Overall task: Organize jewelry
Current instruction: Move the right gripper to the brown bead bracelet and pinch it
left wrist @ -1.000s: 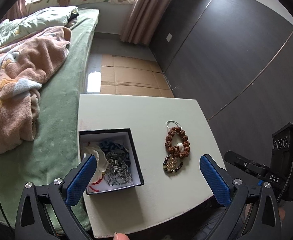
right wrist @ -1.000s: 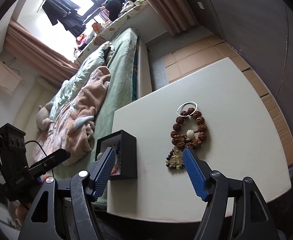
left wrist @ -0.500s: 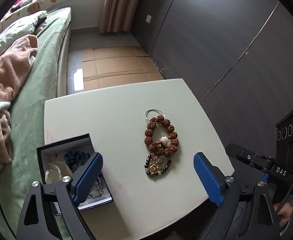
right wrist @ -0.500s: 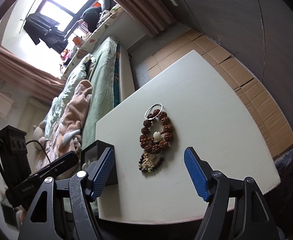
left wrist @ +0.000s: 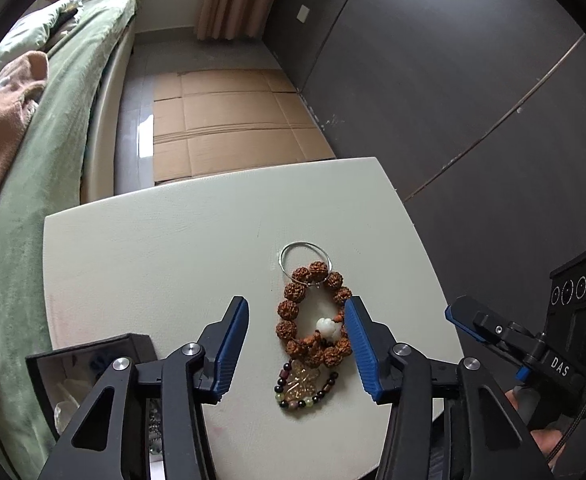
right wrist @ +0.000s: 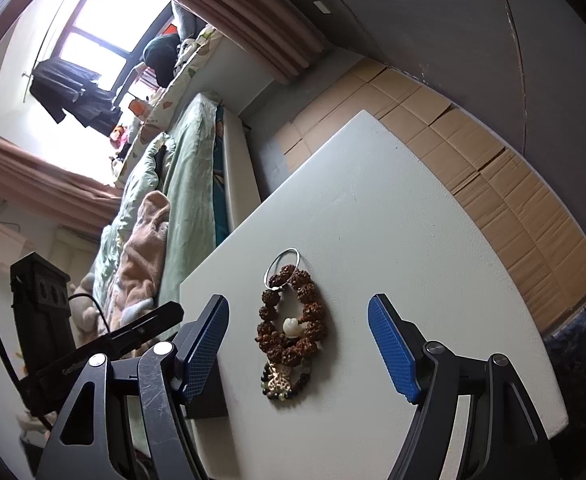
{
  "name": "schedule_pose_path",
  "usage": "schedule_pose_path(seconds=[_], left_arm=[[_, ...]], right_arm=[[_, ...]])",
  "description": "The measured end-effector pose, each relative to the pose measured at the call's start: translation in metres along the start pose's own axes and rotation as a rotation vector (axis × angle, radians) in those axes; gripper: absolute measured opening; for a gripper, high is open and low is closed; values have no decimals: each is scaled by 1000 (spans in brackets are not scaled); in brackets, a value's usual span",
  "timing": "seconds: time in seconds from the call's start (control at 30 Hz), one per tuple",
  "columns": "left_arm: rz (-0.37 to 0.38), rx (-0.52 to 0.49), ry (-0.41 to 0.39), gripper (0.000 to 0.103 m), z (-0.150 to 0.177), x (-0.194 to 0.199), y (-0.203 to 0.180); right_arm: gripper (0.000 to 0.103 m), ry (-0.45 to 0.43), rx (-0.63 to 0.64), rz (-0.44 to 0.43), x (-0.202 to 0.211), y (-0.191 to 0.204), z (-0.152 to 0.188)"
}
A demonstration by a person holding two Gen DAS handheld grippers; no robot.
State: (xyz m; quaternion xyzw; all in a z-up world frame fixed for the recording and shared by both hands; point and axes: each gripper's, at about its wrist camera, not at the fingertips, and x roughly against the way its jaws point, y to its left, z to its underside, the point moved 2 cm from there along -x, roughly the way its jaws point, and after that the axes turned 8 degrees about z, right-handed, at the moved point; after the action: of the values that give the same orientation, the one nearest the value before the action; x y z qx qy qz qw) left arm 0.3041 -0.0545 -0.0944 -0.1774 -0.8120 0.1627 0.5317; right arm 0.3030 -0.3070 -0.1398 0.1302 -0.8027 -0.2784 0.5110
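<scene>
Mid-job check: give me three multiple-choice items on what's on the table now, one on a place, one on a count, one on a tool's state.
1. The thin silver wire ring lies at which end of the brown rough-bead bracelet?
A far end
B near end
C inside the box

2. Jewelry pieces lying loose on the white table?
A one
B three
C five

3. The left tool is:
A shut on the bracelet
B open
C shut, empty

A: the ring overlaps the far beads.
B: ring, brown bracelet, small multicoloured bead bracelet.
B: its blue pads flank the bracelet.
</scene>
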Motion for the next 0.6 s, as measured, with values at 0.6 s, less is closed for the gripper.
schedule_pose_path(seconds=[0.6], left_arm=[[-138,-55,179,83,-30,-100,-20]], right_arm=[[73,-24,-94,150,-10,-67,-9]])
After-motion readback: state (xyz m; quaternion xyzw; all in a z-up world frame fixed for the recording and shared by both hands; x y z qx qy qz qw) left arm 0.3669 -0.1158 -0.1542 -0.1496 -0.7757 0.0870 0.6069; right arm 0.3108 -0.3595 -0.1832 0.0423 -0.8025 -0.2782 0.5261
